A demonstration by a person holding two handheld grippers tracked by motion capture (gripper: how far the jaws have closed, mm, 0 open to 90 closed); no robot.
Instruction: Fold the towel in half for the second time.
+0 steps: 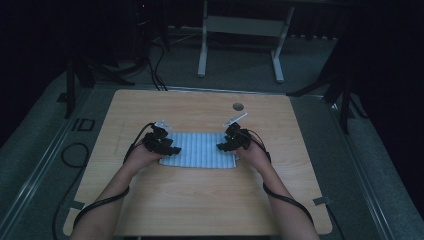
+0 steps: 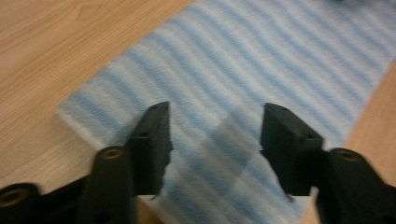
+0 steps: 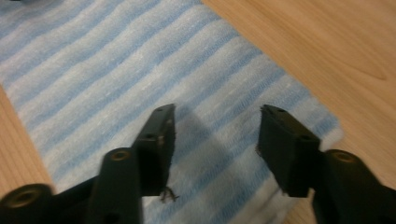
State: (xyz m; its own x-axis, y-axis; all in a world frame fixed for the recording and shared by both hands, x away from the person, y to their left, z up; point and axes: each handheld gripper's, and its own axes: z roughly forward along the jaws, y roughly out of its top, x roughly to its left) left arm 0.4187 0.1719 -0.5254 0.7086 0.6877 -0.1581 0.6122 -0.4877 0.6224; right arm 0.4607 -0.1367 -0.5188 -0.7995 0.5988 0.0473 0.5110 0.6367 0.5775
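A wooden table (image 1: 200, 200) with a round hole (image 1: 238, 106); grey floor (image 1: 240, 75) beyond.

1. The high view looks from above the person's side, forward and down, taking in the whole wooden table (image 1: 200, 200) and the dark floor beyond it.
2. The left gripper view sits right behind the left gripper (image 2: 215, 135) and faces down along its jaws, very near the striped cloth (image 2: 261, 60) at its left end.
3. The right gripper view rides the right gripper (image 3: 215, 135) likewise, just above the cloth's right end.
4. All three views share the striped cloth and the tabletop around it; the high view also shows both grippers at the cloth's ends.
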